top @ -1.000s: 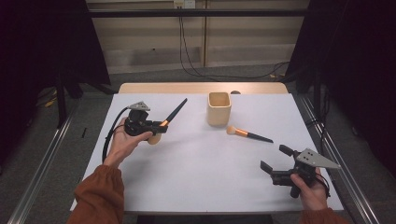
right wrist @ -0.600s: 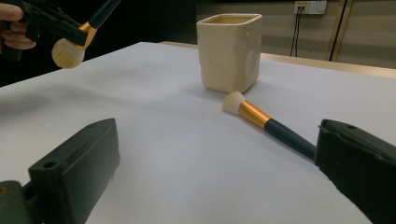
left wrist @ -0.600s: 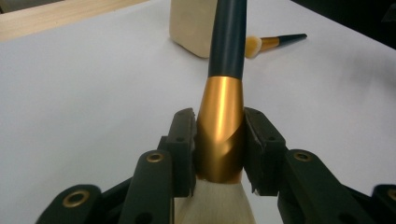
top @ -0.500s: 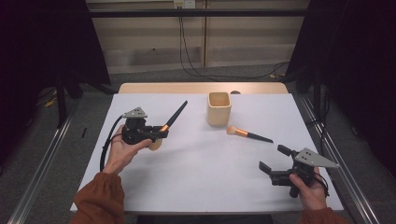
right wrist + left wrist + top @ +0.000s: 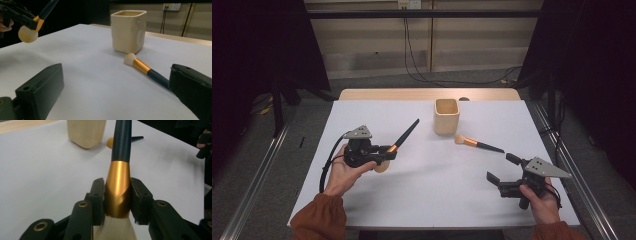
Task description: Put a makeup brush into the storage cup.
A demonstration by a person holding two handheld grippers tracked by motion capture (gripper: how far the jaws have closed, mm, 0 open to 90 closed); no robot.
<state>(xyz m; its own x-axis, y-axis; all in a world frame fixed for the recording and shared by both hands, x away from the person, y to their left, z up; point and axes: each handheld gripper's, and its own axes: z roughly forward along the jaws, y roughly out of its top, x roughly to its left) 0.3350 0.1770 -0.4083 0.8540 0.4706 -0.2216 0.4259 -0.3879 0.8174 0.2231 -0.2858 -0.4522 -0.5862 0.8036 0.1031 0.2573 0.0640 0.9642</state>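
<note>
Now the left gripper point(image 5: 388, 149) is clamping a brush point(image 5: 401, 140) by its ferrule; next, lowering it handle-first into the cup point(image 5: 446, 116), while the right gripper point(image 5: 499, 170) is gaping empty.

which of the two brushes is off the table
The brush clamped by its gold ferrule in the left gripper; the other brush lies flat beside the cup.

No readable text, labels, brands, numbers or signs are showing anywhere.
</note>
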